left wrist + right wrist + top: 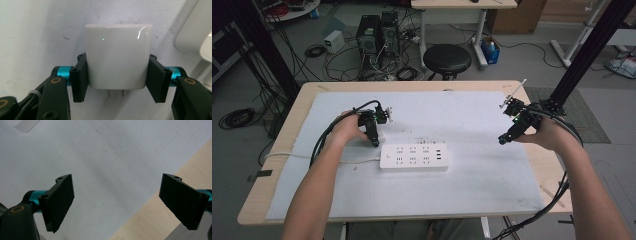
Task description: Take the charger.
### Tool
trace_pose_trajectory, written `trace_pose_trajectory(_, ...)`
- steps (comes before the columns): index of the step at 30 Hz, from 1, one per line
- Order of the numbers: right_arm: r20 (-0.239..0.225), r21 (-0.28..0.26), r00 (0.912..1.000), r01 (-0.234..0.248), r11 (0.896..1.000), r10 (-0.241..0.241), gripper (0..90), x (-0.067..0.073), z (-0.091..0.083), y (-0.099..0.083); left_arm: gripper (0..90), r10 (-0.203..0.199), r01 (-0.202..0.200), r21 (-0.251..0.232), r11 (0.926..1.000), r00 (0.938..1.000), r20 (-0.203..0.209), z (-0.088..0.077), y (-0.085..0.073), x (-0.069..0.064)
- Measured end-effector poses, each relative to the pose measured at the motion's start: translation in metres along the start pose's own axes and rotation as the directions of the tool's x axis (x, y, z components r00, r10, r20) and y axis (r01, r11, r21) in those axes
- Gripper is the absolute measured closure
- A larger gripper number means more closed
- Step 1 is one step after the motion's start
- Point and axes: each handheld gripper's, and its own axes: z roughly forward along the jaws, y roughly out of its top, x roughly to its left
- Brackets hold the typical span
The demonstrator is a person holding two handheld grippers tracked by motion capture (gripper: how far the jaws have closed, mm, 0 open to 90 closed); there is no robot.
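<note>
A white power strip [413,156] with several sockets lies on the white mat near the table's middle. My left gripper [375,141] stands just off the strip's left end, pointing down. In the left gripper view, my left gripper [117,65] is shut on a white plug-in charger block [116,47], gripped by its two sides. The block's two metal prongs [116,93] point back toward the camera. An edge of the power strip [192,37] shows to the right. My right gripper [506,138] hovers at the mat's right side, and in its own view my right gripper [117,182] is open, with nothing between its jaws.
A white mat [472,185] covers most of the wooden table [287,130]. The strip's white cord [312,157] runs left off the table edge. The bare wood edge [150,220] lies under my right gripper. A black stool [447,57] stands beyond the far edge.
</note>
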Motion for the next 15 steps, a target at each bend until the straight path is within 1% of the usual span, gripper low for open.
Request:
trace_pose_trajectory(2, 0.003, 0.001, 1.0000, -0.007, 1.000, 0.007, 12.2, 0.001, 0.000, 0.000, 42.4, -0.008, 0.008, -0.010, 0.9999, 1.0000, -0.001, -0.003, -0.001, 0.000)
trace_pose_trajectory(5, 0.004, -0.003, 1.0000, 0.002, 1.000, -0.002, 12.1, 0.000, -0.001, 0.000, 42.4, -0.011, 0.011, -0.035, 0.9993, 0.9999, 0.007, -0.012, -0.005, -0.002)
trace_pose_trajectory(6, 0.003, -0.002, 1.0000, -0.002, 1.000, 0.002, 12.2, 0.000, -0.001, 0.000, 42.4, -0.017, 0.018, -0.040, 0.9991, 0.9998, 0.008, -0.019, -0.007, -0.003)
trace_pose_trajectory(7, 0.005, -0.004, 1.0000, 0.001, 1.000, -0.001, 12.1, 0.000, -0.002, 0.000, 42.4, -0.008, 0.008, -0.047, 0.9989, 0.9999, 0.009, -0.025, -0.008, -0.004)
trace_pose_trajectory(8, 0.009, -0.002, 1.0000, 0.004, 1.000, -0.004, 12.2, 0.000, -0.002, 0.001, 42.4, -0.009, 0.009, -0.049, 0.9988, 0.9999, 0.009, -0.031, -0.009, -0.006)
trace_pose_trajectory(10, 0.012, 0.002, 0.9999, -0.009, 1.000, 0.008, 12.2, 0.002, -0.003, 0.003, 42.4, -0.009, 0.010, -0.068, 0.9976, 0.9998, 0.018, -0.048, -0.011, -0.009)
trace_pose_trajectory(11, 0.013, 0.003, 0.9999, -0.008, 1.000, 0.008, 12.2, 0.002, -0.003, 0.003, 42.4, -0.019, 0.020, -0.067, 0.9975, 0.9996, 0.023, -0.056, -0.012, -0.010)
trace_pose_trajectory(15, 0.019, 0.003, 0.9996, -0.023, 1.000, 0.023, 12.2, 0.005, -0.006, 0.007, 42.4, -0.025, 0.027, -0.059, 0.9979, 0.9994, 0.025, -0.086, -0.014, -0.019)
